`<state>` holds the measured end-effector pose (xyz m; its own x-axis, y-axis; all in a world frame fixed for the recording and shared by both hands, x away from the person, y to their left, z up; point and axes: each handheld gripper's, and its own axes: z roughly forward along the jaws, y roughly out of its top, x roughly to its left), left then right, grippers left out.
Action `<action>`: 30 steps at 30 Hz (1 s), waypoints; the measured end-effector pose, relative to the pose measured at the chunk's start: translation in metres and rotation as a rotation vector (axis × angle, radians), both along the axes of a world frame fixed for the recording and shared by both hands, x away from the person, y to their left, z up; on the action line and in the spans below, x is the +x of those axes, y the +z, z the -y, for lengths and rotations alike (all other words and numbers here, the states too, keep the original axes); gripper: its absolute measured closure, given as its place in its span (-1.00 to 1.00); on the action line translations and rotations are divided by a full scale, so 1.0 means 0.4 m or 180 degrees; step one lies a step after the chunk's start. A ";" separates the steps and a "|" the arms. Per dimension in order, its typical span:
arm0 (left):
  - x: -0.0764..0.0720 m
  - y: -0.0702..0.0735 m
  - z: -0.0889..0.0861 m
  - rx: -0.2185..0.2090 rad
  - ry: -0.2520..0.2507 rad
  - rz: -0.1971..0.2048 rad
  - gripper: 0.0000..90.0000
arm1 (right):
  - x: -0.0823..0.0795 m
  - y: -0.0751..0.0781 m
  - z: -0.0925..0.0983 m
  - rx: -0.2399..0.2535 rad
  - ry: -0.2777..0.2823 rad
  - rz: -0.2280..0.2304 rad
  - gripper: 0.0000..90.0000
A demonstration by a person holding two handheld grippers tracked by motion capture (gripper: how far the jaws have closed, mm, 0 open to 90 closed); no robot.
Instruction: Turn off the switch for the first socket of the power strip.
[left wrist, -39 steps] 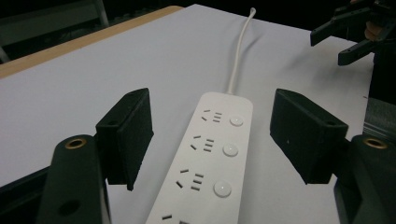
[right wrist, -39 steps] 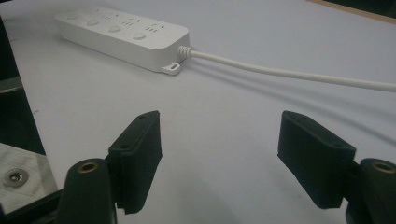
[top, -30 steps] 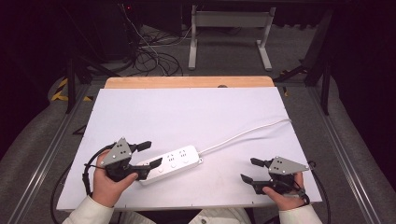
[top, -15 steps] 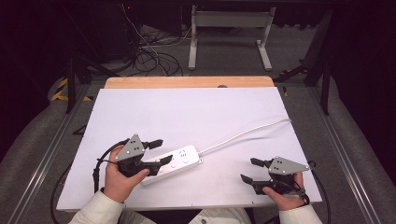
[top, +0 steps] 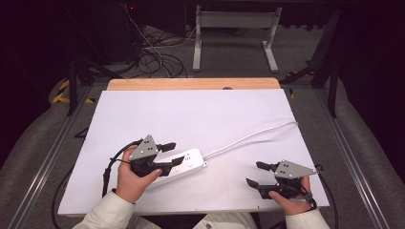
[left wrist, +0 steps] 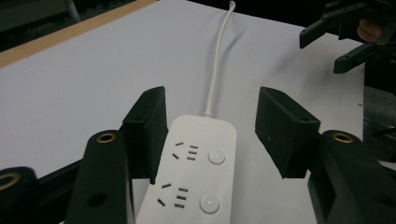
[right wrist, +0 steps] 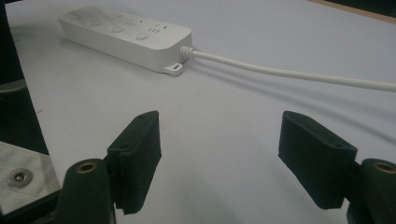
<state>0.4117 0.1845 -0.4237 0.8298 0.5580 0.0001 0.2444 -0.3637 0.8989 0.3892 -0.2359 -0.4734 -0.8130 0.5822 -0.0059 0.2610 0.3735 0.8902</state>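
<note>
A white power strip (top: 188, 161) lies on the white table top (top: 191, 114), its cable (top: 248, 137) running off to the right edge. My left gripper (top: 176, 153) straddles the strip's left end. In the left gripper view the strip (left wrist: 196, 172) lies between the jaws of that gripper (left wrist: 210, 121); the left pad (left wrist: 149, 126) is at its edge, the right pad (left wrist: 285, 130) stands clear of it. These jaws have just been closing. My right gripper (top: 253, 173) rests open near the front right, with bare table between its jaws (right wrist: 219, 140); the strip (right wrist: 126, 35) lies beyond it.
A wooden strip (top: 191, 84) marks the table's far edge. Behind it on the floor are tangled cables (top: 153, 57) and a metal stand (top: 234, 33). The right gripper (left wrist: 345, 37) appears far off in the left gripper view.
My left hand has slid right along the table so its jaws now straddle the strip's end, and the jaws have narrowed. The right hand and the strip have stayed put.
</note>
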 end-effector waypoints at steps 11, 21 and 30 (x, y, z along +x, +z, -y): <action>0.043 -0.035 0.021 0.0052 -0.0152 -0.0292 0.97 | 0.001 -0.001 0.000 -0.0003 0.0005 0.0002 -0.33; 0.054 -0.049 0.050 0.0162 -0.0211 -0.0455 1.00 | 0.000 -0.002 -0.001 -0.0012 0.0017 -0.0010 -0.33; 0.066 -0.066 0.084 0.0389 -0.0188 -0.0640 1.00 | 0.001 -0.002 -0.001 -0.0015 0.0030 -0.0009 -0.33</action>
